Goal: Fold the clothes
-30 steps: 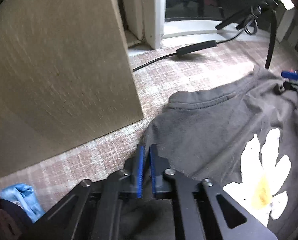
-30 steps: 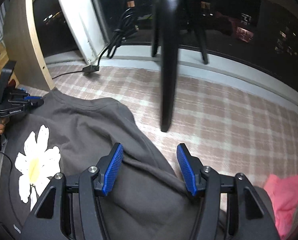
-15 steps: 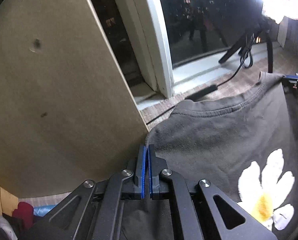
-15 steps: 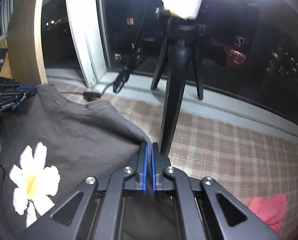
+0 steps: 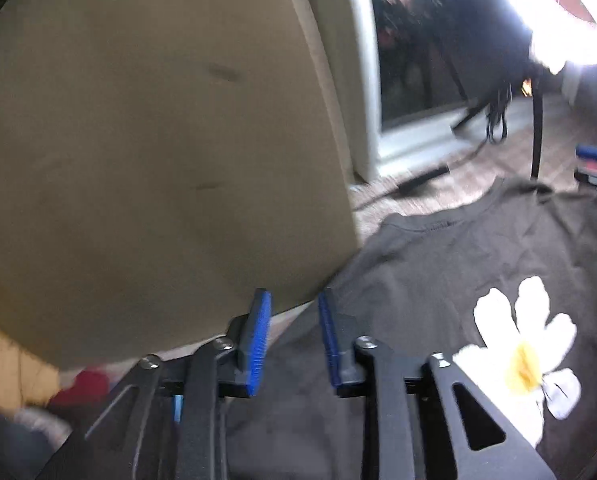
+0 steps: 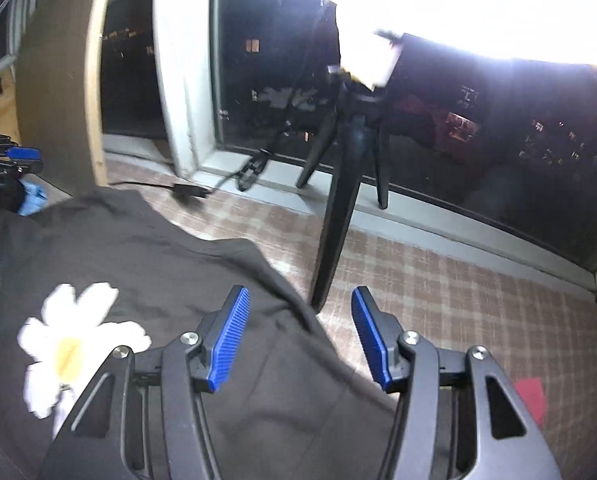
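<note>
Left gripper [image 5: 292, 336] at six o'clock, jaws apart over the dark T-shirt [image 5: 438, 264]; right gripper [image 6: 298, 336] likewise, jaws wide, holding nothing.

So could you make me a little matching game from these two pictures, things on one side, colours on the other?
Things:
1. T-shirt
2. Flower print
3. Pads on the fingers of the right gripper
4. Cloth scrap on the carpet

Colours:
A. blue
B. red-pink
C. dark grey
D. white with a yellow centre

Pairs: 1-C, 2-D, 3-A, 4-B
</note>
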`<action>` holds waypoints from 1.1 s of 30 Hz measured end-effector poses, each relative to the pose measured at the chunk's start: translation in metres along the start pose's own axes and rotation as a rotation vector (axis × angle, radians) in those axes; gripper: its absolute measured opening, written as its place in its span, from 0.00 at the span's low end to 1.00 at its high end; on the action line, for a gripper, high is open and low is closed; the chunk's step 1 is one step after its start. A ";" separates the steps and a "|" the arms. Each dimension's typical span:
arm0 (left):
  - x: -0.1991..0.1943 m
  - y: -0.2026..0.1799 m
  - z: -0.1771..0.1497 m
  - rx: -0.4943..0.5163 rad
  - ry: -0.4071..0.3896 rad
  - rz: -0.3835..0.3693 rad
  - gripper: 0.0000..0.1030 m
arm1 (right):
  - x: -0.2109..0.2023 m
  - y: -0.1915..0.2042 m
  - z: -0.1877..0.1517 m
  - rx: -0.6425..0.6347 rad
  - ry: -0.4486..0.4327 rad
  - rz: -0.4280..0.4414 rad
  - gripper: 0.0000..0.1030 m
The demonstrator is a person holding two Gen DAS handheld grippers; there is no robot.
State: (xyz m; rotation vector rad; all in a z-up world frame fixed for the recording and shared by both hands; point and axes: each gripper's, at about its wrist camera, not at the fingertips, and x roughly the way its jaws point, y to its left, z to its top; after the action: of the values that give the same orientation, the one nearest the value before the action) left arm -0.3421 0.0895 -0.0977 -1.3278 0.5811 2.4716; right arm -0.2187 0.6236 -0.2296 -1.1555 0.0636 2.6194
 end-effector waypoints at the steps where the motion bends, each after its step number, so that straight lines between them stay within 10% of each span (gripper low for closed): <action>1: -0.009 0.008 -0.009 -0.020 0.001 0.007 0.38 | -0.007 0.002 -0.003 0.004 -0.004 0.014 0.54; 12: -0.047 0.038 -0.130 -0.255 0.118 -0.019 0.37 | -0.032 0.070 -0.059 0.067 0.131 0.292 0.58; 33: -0.174 0.010 -0.342 -0.304 0.230 -0.117 0.37 | -0.196 0.054 -0.198 0.176 0.225 0.220 0.58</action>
State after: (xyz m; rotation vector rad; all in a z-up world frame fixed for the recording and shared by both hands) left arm -0.0032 -0.0889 -0.1194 -1.7224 0.1692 2.3965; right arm 0.0353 0.4961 -0.2250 -1.4449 0.4820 2.5874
